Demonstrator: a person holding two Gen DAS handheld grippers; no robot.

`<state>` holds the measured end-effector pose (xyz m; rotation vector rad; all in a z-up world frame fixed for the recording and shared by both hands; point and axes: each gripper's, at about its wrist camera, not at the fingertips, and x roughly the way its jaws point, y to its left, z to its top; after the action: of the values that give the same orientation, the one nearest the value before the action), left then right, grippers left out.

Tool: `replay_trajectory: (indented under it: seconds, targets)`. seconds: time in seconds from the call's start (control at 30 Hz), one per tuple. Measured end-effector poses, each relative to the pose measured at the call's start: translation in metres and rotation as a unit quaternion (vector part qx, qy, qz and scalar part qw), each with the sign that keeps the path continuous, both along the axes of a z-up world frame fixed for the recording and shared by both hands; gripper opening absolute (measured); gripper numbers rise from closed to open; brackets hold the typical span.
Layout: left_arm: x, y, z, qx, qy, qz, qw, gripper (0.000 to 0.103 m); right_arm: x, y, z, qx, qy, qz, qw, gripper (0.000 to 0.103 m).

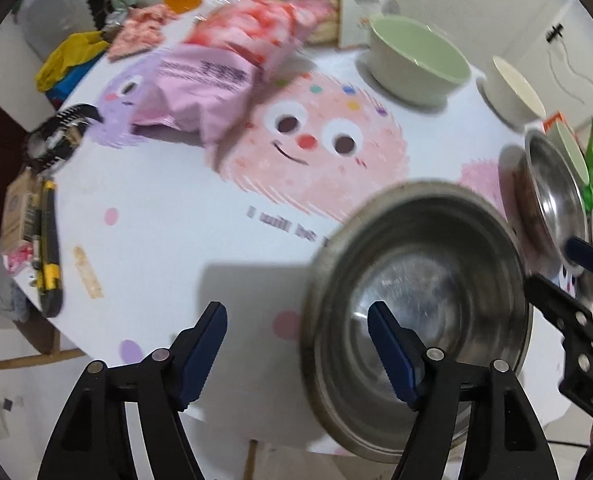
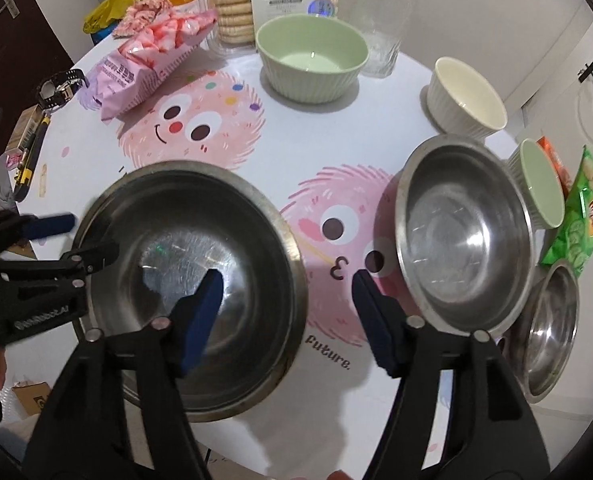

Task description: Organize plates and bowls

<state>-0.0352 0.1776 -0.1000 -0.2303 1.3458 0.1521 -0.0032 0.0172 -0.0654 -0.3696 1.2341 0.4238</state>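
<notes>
Now both grippers, left gripper (image 1: 296, 354) & right gripper (image 2: 286, 320), seen released, nothing held. Big steel bowl (image 2: 188, 280): rigid, light, slick — best pinched at rim.

The worktop (image 2: 280, 152) wore a white cloth printed with fuzzy pink cartoon faces, a lilac one at the far left, and pastel dots. Three steel bowls shone silver-grey: the large one (image 2: 192, 280) near left, a medium one (image 2: 464, 232) to the right, a small one (image 2: 552, 328) at the right edge. A ribbed pale-green bowl (image 2: 312, 56) stood far, a ribbed cream-white bowl (image 2: 468, 100) to its right. The snack bag (image 2: 148, 64) was pink and lilac; the chip bag (image 2: 584, 216) green. Both grippers had black frames with dark-blue pads (image 2: 204, 304).
</notes>
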Motion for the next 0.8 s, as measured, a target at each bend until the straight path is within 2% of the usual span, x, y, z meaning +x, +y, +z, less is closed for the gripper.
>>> replay_trajectory:
  seconds: [0.07, 0.13, 0.23, 0.27, 0.3, 0.5, 0.63, 0.7, 0.8]
  targets:
    - [0.0, 0.004, 0.011, 0.02, -0.011, 0.006, 0.9997, 0.077, 0.0, -0.003, 0.008, 0.004, -0.01, -0.002, 1.0, 0.083]
    - [0.004, 0.004, 0.023, 0.021, -0.024, 0.009, 0.9994, 0.083, -0.001, -0.011, 0.02, 0.018, -0.021, -0.009, 1.0, 0.085]
    - [0.013, -0.006, 0.043, 0.009, -0.048, -0.006, 0.9988, 0.086, 0.001, -0.032, 0.039, 0.05, -0.031, -0.035, 0.998, 0.085]
    - [0.018, -0.015, 0.052, 0.009, -0.06, -0.021, 0.9979, 0.087, 0.002, -0.041, 0.045, 0.061, -0.034, -0.049, 0.996, 0.09]
    - [0.022, -0.023, 0.057, 0.008, -0.068, -0.032, 0.9972, 0.088, 0.003, -0.049, 0.049, 0.073, -0.037, -0.061, 0.995, 0.102]
    - [0.06, -0.084, 0.072, -0.064, -0.078, -0.094, 0.9905, 0.091, 0.024, -0.117, 0.063, 0.12, -0.022, -0.155, 0.98, 0.103]
    - [0.086, -0.126, 0.066, -0.069, -0.082, -0.124, 0.9864, 0.091, 0.036, -0.153, 0.061, 0.135, -0.02, -0.193, 0.972, 0.103]
    - [0.096, -0.146, 0.059, -0.077, -0.07, -0.138, 0.9849, 0.091, 0.045, -0.164, 0.058, 0.135, -0.022, -0.186, 0.973, 0.103]
    - [0.11, -0.167, 0.046, -0.054, -0.063, -0.15, 0.9852, 0.091, 0.061, -0.176, 0.051, 0.125, -0.02, -0.171, 0.977, 0.103]
